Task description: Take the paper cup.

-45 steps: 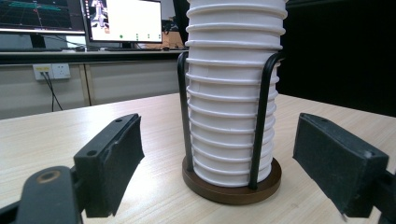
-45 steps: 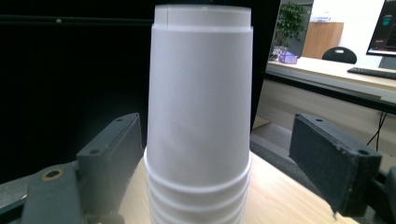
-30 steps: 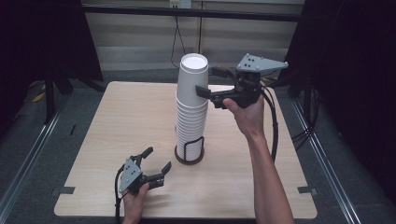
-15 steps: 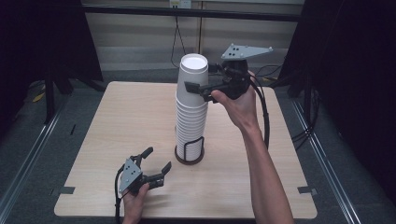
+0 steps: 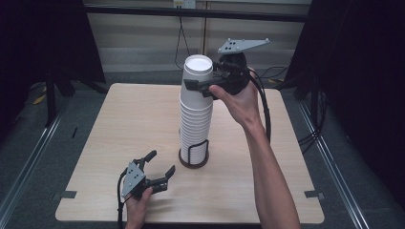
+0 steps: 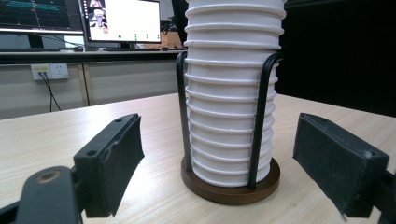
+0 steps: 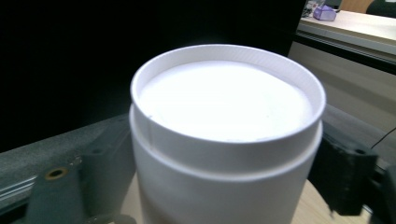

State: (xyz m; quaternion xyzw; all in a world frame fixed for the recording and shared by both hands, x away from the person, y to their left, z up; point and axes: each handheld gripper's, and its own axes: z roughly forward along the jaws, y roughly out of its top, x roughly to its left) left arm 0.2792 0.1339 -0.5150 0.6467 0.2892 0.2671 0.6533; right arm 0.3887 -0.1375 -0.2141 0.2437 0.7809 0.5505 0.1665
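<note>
The tall upright stack of upturned white paper cups (image 5: 196,109) stands in a black wire holder (image 5: 194,155) mid-bench. The right tongs (image 5: 206,82) flank the topmost cup (image 7: 226,140), grip unclear. The left tongs (image 5: 155,168) rest open near the front edge, farther off.

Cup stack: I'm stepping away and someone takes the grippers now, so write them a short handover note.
Right gripper: at the top cup of the stack, a jaw on either side; whether the pads press yet cannot be told.
Left gripper: open, holding nothing, low over the table in front of the holder.
Things: the stack of white cups stands upside down in the black wire holder on its brown base.
Done: right gripper is in place at the top cup.
Left: probably grip it and lift it off; no cup is off yet.
</note>
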